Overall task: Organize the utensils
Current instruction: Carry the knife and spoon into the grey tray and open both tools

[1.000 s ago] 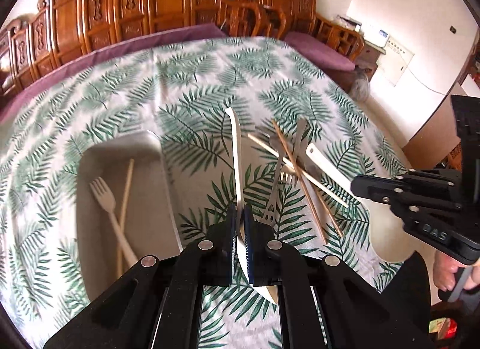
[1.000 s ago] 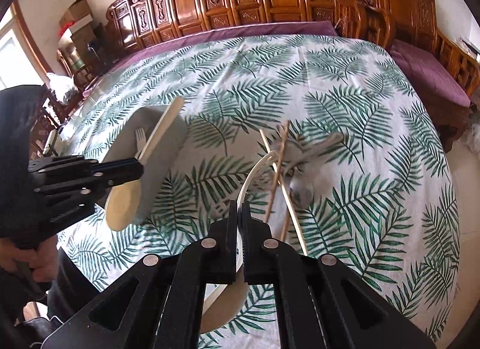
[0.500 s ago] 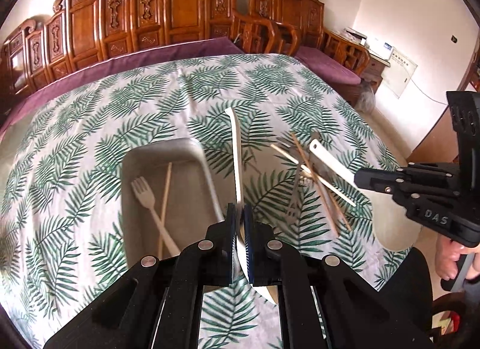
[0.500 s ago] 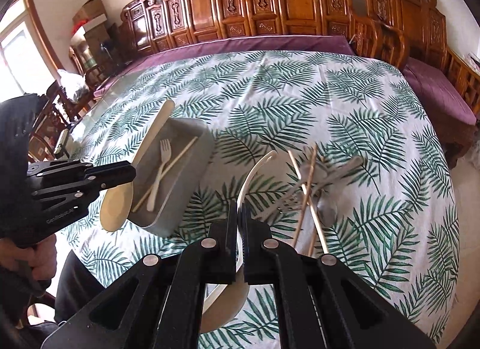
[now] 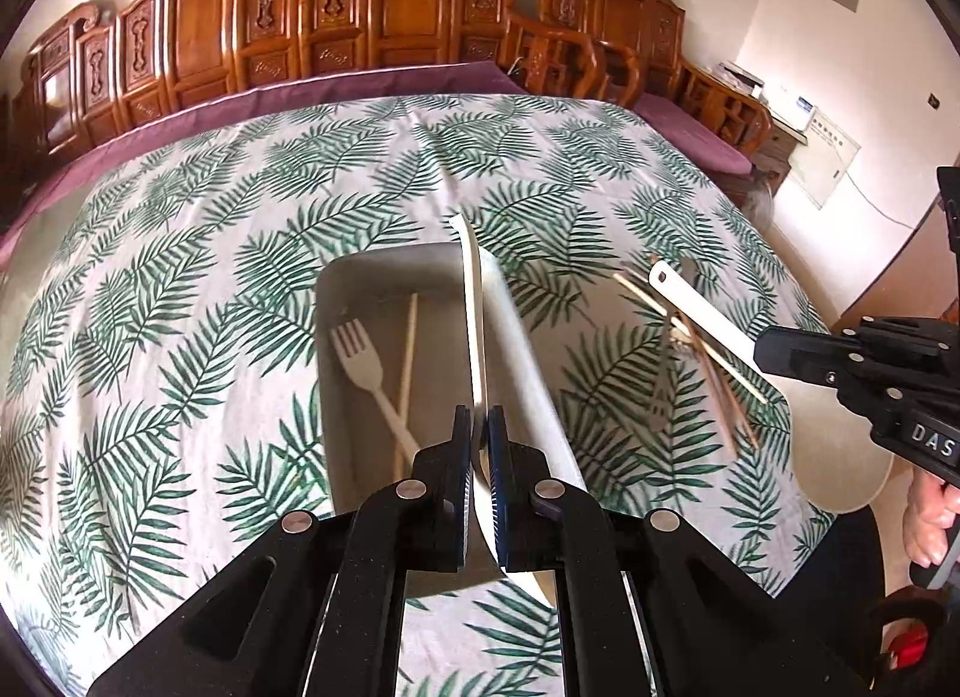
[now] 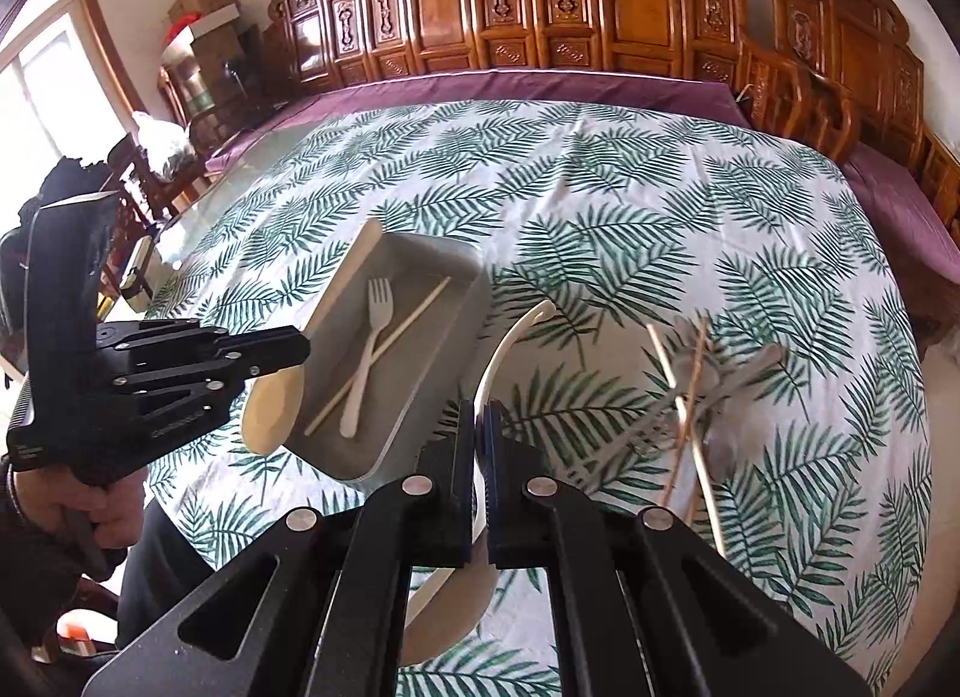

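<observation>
My left gripper (image 5: pixel 479 427) is shut on a beige wooden spoon (image 5: pixel 474 331), held above the right edge of a grey rectangular tray (image 5: pixel 372 271). The tray holds a white fork (image 5: pixel 366 367) and one chopstick (image 5: pixel 408 349). My right gripper (image 6: pixel 479 427) is shut on a white spoon (image 6: pixel 510 343), held in the air right of the tray (image 6: pixel 420 397). A pile of chopsticks (image 6: pixel 690 391) and grey metal cutlery (image 6: pixel 732 373) lies on the leaf-print cloth to the right. The left gripper (image 6: pixel 288 346) with its wooden spoon (image 6: pixel 273 412) shows in the right wrist view, and the right gripper (image 5: pixel 774 346) in the left wrist view.
The round table carries a leaf-print cloth (image 5: pixel 240 205) over a purple one (image 6: pixel 540 88). Carved wooden chairs (image 5: pixel 408 7) ring the far side. Boxes and clutter (image 6: pixel 198 19) stand at the left by a window. A wall panel (image 5: pixel 822 163) is at the right.
Both grippers have moved left and higher with their spoons. The tray now sits under the left gripper, and the cutlery pile has shifted to the right in both views.
</observation>
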The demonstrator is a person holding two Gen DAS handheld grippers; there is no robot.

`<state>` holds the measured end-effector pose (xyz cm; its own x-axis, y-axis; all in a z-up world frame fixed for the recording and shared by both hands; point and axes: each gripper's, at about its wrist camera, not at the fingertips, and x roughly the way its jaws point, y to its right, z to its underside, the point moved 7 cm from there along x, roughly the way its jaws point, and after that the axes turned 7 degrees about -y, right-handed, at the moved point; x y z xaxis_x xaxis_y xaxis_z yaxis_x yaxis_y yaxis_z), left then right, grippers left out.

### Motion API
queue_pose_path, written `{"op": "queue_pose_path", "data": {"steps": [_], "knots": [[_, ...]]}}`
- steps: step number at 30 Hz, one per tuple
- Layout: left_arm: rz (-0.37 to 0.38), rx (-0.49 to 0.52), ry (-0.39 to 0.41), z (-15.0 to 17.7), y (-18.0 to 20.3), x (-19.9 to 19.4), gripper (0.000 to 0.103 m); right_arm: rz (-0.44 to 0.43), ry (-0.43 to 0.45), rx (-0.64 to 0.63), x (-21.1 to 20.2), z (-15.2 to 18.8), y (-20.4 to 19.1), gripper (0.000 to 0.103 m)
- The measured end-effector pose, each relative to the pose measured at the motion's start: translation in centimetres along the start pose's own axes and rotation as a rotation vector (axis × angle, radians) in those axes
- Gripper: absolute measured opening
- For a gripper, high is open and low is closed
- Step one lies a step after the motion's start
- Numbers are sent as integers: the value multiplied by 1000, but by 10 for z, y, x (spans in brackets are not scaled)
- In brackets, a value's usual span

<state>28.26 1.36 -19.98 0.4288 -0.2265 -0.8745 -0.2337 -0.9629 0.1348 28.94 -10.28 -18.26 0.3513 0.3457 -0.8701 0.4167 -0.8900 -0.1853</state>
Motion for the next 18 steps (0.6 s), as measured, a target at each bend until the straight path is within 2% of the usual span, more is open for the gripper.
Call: {"op": "queue_pose_path", "data": {"steps": [10, 18], "knots": [[-16, -37, -16, 2, -30, 14, 5, -11, -34, -62, 24, -19, -35, 4], [-18, -56, 29, -3, -44, -3, 8, -15, -47, -87, 42, -33, -50, 4]]}}
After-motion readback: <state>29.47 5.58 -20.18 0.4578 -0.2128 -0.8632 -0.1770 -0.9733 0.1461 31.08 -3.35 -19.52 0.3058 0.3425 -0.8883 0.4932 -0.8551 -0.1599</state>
